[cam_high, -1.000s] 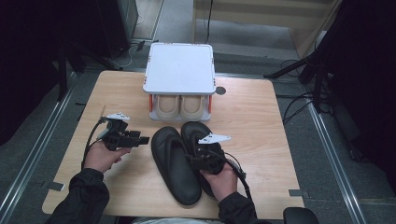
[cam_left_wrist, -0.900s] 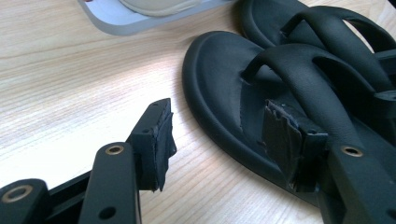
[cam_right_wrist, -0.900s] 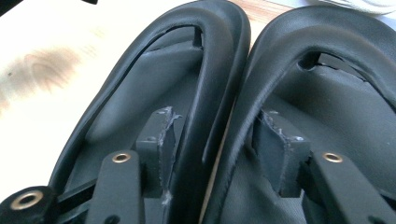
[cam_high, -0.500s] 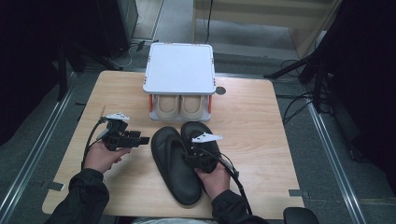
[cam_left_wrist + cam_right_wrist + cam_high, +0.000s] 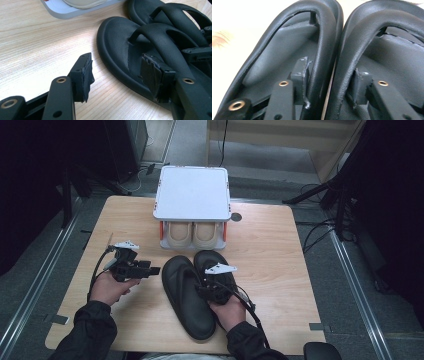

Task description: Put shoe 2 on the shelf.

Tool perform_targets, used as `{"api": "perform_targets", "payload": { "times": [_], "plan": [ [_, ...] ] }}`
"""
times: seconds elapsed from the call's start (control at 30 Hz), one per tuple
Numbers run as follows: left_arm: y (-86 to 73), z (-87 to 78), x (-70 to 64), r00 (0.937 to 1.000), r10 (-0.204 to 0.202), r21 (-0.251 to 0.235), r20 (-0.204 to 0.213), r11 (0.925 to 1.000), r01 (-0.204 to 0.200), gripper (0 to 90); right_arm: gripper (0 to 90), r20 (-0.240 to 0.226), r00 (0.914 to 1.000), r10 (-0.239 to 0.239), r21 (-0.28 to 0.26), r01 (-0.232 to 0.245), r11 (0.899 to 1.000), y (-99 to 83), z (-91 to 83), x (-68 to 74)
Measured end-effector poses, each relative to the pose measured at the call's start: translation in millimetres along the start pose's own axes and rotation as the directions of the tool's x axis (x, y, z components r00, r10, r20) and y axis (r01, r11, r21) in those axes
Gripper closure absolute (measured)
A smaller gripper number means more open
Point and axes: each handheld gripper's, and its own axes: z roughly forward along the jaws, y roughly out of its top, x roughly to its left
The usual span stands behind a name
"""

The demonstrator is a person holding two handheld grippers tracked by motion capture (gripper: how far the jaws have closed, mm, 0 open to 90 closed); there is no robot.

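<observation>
Two black flip-flops lie side by side at the table's middle: the left flip-flop point(image 5: 185, 302) point(image 5: 117, 45) point(image 5: 274, 55) and the right flip-flop point(image 5: 212, 260) point(image 5: 150, 10) point(image 5: 399, 57). My right gripper point(image 5: 204, 285) point(image 5: 329, 77) sits on top of them, shut on their two neighbouring straps, one jaw inside each sandal. The straps press together between its pads point(image 5: 300, 72). My left gripper point(image 5: 156, 269) point(image 5: 120, 75) hovers low just left of the left flip-flop. It stands open and holds nothing, with one pad point(image 5: 155, 75) over the sole's edge.
A white two-level shoe rack point(image 5: 192, 195) point(image 5: 62, 10) stands behind the sandals with a pair of beige shoes point(image 5: 192, 234) on its lower shelf. Bare wooden table point(image 5: 280, 260) stretches to the right and front left. Cables trail from both grippers.
My right gripper has shifted slightly left over the sandals onto their inner straps. The left gripper has stayed where it was, open.
</observation>
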Motion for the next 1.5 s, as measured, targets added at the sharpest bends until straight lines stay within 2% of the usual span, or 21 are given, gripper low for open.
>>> {"api": "perform_targets", "payload": {
  "times": [0.1,0.17,0.23,0.4,0.47,0.77,0.9,0.97,1.1,1.23,1.37,1.4,1.43,1.5],
  "plan": [
    [-0.1,0.1,0.0,1.0,0.001,0.0,-0.001,1.0,-0.001,43.6,62.7,0.007,1.0,-0.001,-0.003,0.001,1.0,-0.7,0.1,0.5],
    [0.0,0.0,0.2,1.0,-0.003,-0.002,-0.002,1.0,0.003,43.6,69.4,0.023,0.9997,0.009,-0.003,-0.009,1.0,-0.2,-0.5,-1.8],
    [0.1,-0.6,0.5,1.0,-0.004,-0.004,-0.002,1.0,0.003,43.6,70.2,0.014,0.9992,0.038,-0.001,-0.038,0.999,0.4,-1.2,-4.4],
    [0.2,-0.5,0.8,1.0,-0.001,-0.004,-0.003,1.0,0.001,43.6,72.0,0.03,0.998,0.056,0.002,-0.056,0.998,1.6,-1.5,-3.2],
    [0.3,-0.6,1.0,1.0,-0.003,-0.004,-0.002,1.0,0.003,43.6,73.3,0.033,0.9963,0.08,0.011,-0.08,0.997,2.6,-2.6,-3.8],
    [1.4,-0.2,1.7,1.0,-0.005,-0.005,-0.004,1.0,0.005,43.6,76.1,0.036,0.9911,0.128,0.041,-0.129,0.991,6.2,-8.5,-13.4],
    [1.3,-1.6,2.8,0.9999,-0.012,-0.013,-0.005,0.9998,0.012,43.6,76.2,0.034,0.9935,0.108,0.055,-0.11,0.992,6.8,-12.2,-15.1],
    [1.3,-1.9,3.4,0.9999,-0.014,-0.016,-0.007,0.9998,0.014,43.6,76.3,0.024,0.9965,0.08,0.065,-0.081,0.995,6.9,-17.3,-15.9],
    [1.8,-2.5,4.4,0.9999,-0.012,-0.016,-0.008,0.9998,0.012,43.5,76.3,0.006,0.9982,0.059,0.062,-0.06,0.996,7.5,-24.9,-16.9],
    [1.8,-3.7,6.7,0.9997,-0.024,-0.019,-0.01,0.9995,0.024,43.1,76.3,-0.081,0.9959,0.041,0.061,-0.036,0.997,10.2,-35.6,-18.7],
    [1.4,-4.7,6.8,0.9998,-0.019,-0.017,-0.01,0.9997,0.019,42.9,76.4,-0.12,0.9925,-0.024,0.04,0.029,0.999,10.3,-38.7,-17.0],
    [1.4,-4.7,6.8,0.9998,-0.019,-0.017,-0.01,0.9997,0.019,42.8,76.4,-0.12,0.9925,-0.024,0.04,0.029,0.999,10.3,-38.7,-17.0],
    [0.9,-5.1,7.0,0.9997,-0.021,-0.019,-0.011,0.9996,0.021,42.7,76.4,-0.153,0.9866,-0.056,0.05,0.064,0.997,10.8,-38.1,-17.9],
    [0.4,-5.6,7.2,0.9997,-0.023,-0.018,-0.009,0.9996,0.023,42.6,76.3,-0.168,0.9833,-0.07,0.049,0.079,0.996,11.2,-37.4,-18.7]
  ]
}}
